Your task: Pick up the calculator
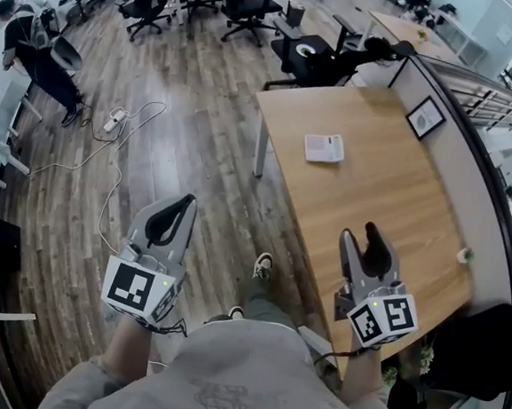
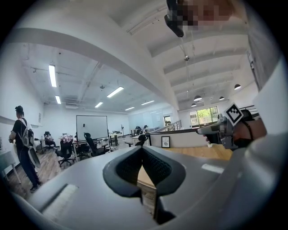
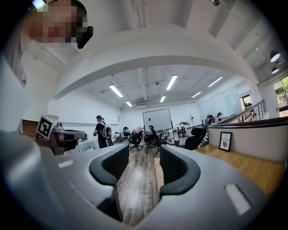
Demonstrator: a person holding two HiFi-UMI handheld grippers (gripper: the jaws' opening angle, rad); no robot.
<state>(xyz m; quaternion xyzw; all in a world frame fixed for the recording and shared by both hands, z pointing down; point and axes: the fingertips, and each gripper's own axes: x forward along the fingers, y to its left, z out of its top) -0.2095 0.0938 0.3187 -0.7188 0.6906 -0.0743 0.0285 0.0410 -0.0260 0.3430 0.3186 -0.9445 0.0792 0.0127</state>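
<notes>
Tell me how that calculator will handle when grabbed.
The calculator lies flat and thin on the wooden table, so it likely won't roll or tip. It looks rigid and probably light. On that smooth top it may slide if pushed.

Open office: wood-plank floor [image 1: 198, 158], wooden desk [image 1: 377, 196], black chairs [image 1: 246, 7], ceiling strip lights [image 3: 115, 90].

The wooden tabletop [image 1: 381, 201] carries the calculator [image 1: 324, 147], lying flat toward 11 o'clock. A framed picture [image 1: 426, 117] stands at 1 o'clock against the partition [image 1: 460, 168]. A small white object [image 1: 464, 255] sits at the 4 o'clock edge.
</notes>
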